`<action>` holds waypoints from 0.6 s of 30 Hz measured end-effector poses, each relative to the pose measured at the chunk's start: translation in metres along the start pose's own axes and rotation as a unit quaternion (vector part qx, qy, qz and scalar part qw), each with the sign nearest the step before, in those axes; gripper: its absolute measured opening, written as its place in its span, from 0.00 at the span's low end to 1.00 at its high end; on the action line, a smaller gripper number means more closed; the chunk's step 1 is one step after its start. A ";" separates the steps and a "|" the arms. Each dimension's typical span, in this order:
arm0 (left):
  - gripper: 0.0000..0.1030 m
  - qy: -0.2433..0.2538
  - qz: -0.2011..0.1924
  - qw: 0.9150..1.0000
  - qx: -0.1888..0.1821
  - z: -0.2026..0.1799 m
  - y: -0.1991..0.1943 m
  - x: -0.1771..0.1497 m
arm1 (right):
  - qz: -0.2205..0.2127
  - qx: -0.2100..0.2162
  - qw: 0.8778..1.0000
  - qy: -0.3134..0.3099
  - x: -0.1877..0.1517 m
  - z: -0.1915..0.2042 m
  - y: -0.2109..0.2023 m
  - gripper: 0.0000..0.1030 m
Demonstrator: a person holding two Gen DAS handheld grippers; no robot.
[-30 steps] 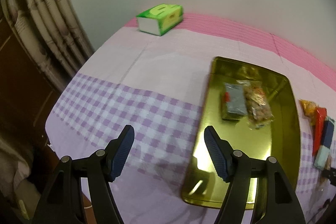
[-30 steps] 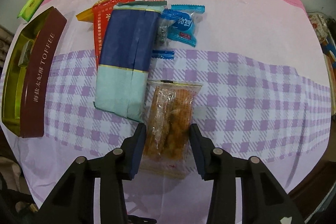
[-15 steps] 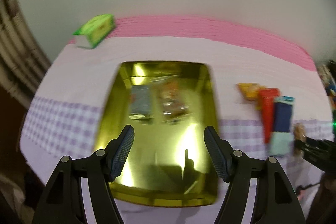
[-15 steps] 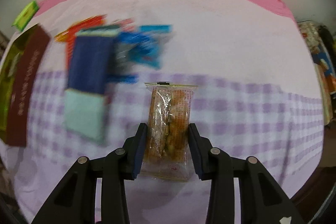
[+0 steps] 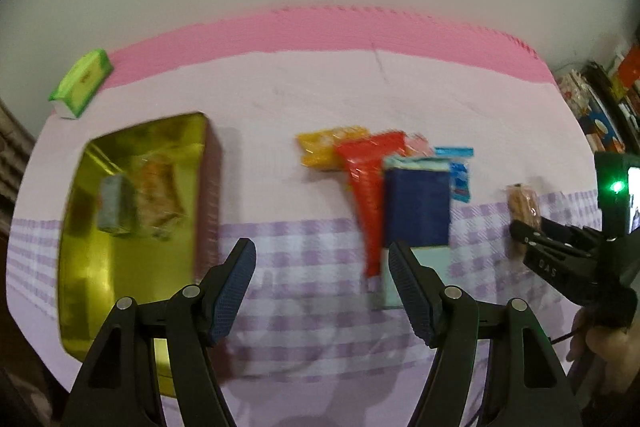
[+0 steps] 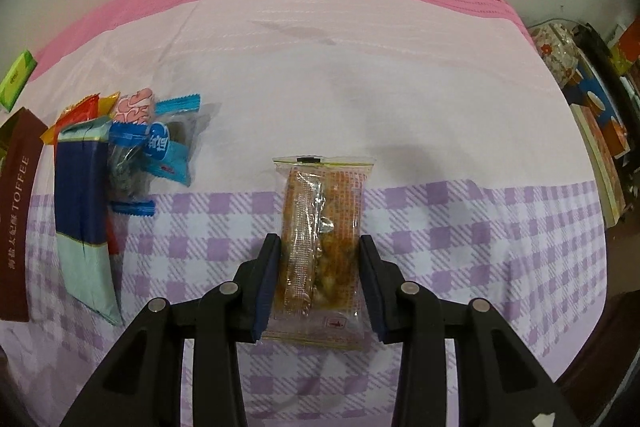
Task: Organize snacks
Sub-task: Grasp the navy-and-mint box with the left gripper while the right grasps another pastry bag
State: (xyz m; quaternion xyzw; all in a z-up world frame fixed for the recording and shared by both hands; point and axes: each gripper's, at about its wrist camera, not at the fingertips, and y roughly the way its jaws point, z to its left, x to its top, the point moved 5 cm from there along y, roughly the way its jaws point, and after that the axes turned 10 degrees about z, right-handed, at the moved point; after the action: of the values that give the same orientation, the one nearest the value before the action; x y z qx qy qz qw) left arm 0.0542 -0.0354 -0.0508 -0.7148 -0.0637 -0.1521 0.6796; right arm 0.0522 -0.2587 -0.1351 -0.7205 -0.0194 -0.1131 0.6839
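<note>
My right gripper (image 6: 320, 267) is shut on a clear packet of orange-brown snack (image 6: 322, 227) and holds it over the checked cloth. The same packet (image 5: 524, 207) shows at the right of the left wrist view. My left gripper (image 5: 322, 275) is open and empty above the cloth, between the gold toffee tin (image 5: 76, 291) and the snack pile. The tin holds a grey packet (image 5: 114, 203) and an orange packet (image 5: 160, 195). The pile has a large dark blue pack (image 5: 416, 203), a red pack (image 5: 368, 179), a yellow pack (image 5: 320, 147) and small blue-wrapped sweets (image 6: 164, 147).
A green tissue box (image 5: 82, 83) stands at the back left on the pink cloth edge. Books and boxes (image 6: 600, 131) line the right side beyond the table. The tin's brown side (image 6: 20, 211) lies left of the pile.
My left gripper has swung right, from over the tin to the cloth beside the pile. My right gripper has carried the packet right, away from the pile.
</note>
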 end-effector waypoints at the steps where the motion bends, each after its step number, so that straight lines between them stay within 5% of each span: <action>1: 0.67 0.003 0.003 1.000 0.000 -0.006 0.004 0.000 | 0.002 0.003 1.000 0.004 0.000 -0.003 0.001 0.35; 18: 0.67 0.031 0.013 0.999 0.022 -0.062 0.050 0.012 | 0.007 0.014 1.000 0.010 0.004 -0.004 0.000 0.37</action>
State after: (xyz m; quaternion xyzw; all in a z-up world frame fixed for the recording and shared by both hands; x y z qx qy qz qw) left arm 0.0724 -0.1020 -0.0927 -0.6952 -0.0369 -0.1634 0.6990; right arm 0.0551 -0.2632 -0.1342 -0.7096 -0.0094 -0.1155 0.6950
